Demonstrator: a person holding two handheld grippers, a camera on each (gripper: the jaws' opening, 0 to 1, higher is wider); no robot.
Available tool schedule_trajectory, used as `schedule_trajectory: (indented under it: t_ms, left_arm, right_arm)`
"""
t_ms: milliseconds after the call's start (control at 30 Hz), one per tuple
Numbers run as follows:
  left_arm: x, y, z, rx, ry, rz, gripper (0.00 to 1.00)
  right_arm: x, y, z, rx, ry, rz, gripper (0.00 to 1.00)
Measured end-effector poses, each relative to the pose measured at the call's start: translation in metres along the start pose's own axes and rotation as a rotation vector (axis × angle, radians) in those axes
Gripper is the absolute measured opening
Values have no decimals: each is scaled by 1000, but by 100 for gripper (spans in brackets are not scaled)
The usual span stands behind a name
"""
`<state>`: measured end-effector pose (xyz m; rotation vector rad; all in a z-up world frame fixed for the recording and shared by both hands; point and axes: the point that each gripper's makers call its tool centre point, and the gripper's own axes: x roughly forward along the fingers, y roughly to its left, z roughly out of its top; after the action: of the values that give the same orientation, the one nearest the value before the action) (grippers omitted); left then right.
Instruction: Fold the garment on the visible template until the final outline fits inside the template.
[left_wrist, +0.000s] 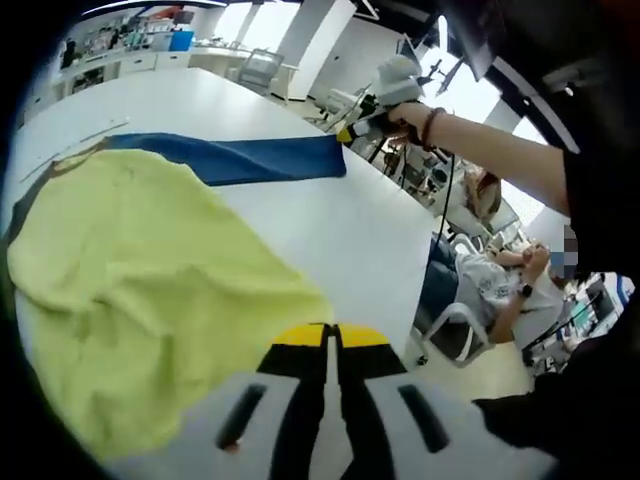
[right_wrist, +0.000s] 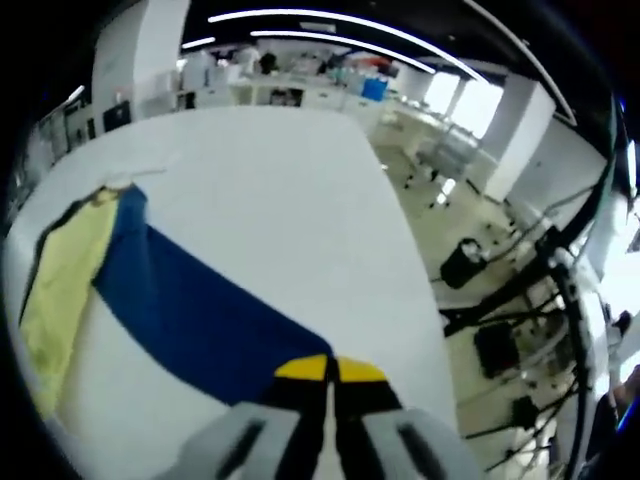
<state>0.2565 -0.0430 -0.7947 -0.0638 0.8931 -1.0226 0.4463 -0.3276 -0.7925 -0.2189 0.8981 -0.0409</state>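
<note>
On the white table (left_wrist: 330, 230), left tongs (left_wrist: 331, 337) are clamped on the yellow cloth (left_wrist: 140, 280); right tongs (right_wrist: 329, 369) are pinching the blue cloth's (right_wrist: 190, 310) corner, both lifted.

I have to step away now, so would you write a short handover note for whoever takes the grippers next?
Left gripper: jaws together at the edge of the yellow-green garment; whether it pinches cloth is unclear.
Right gripper: jaws together at the end of the garment's blue part, apparently gripping it.
Garment lies spread and rumpled on the white table; the blue part stretches out sideways.
Template outline not discernible.
Left: fold until it fits inside the template.
</note>
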Motion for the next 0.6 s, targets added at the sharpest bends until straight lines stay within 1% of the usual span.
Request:
schedule_trajectory:
  t_ms: [67, 233, 300, 367, 467, 600]
  left_arm:
    - [0, 0, 0, -1, 1, 0, 0]
    - [0, -1, -1, -1, 0, 0, 0]
    - [0, -1, -2, -5, 1, 0, 0]
    - [1, -2, -2, -7, 2, -1, 0]
    - [2, -3, -2, -8, 2, -2, 0]
    - [3, -5, 1, -16, -11, -6, 0]
  right_arm:
    - [-2, -1, -1, -3, 6, -6, 0]
    - [-3, -5, -5, 19, 18, -13, 0]
    - [-2, -5, -6, 14, 21, -8, 0]
    - [5, -9, -5, 6, 19, -2, 0]
    - [4, -6, -7, 5, 27, -2, 0]
    - [3, -3, -7, 4, 14, -2, 0]
